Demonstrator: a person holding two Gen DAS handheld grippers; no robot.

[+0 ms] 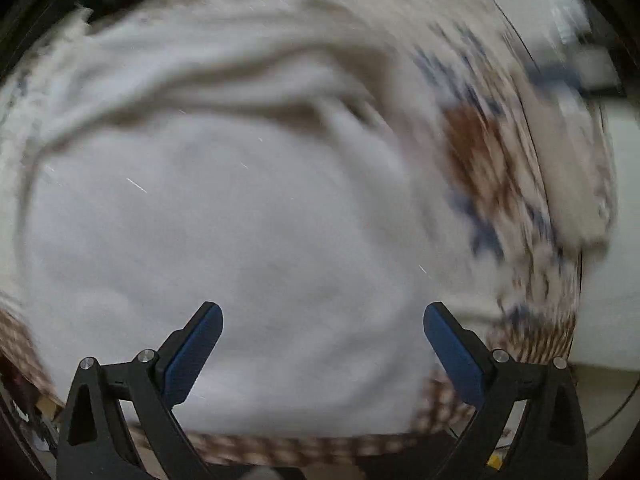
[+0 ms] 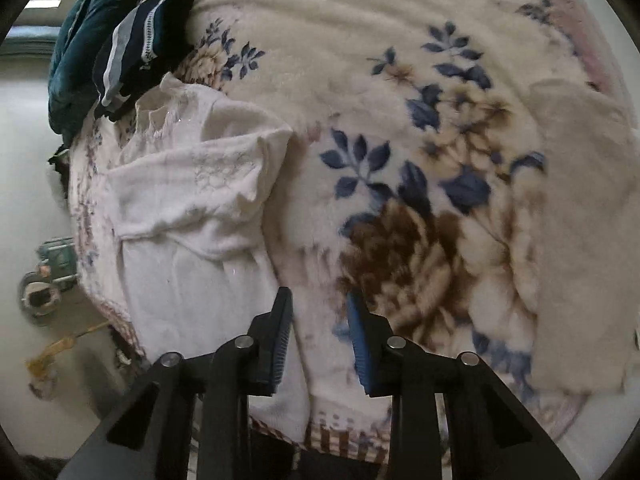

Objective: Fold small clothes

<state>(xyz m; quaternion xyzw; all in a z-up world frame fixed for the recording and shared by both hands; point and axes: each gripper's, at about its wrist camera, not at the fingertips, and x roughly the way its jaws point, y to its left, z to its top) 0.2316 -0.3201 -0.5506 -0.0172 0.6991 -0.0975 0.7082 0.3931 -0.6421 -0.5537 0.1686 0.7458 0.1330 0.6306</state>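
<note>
Both my tongs hang released — left gripper over blurred white garment; only right gripper sees dark clothes at eleven o'clock.

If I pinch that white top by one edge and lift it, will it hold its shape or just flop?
The white top will probably flop: it already lies wrinkled and partly folded over itself, so it looks thin and limp. It likely weighs little. On the plush floral blanket it may drag rather than slide. The right gripper is open beside its edge.
</note>
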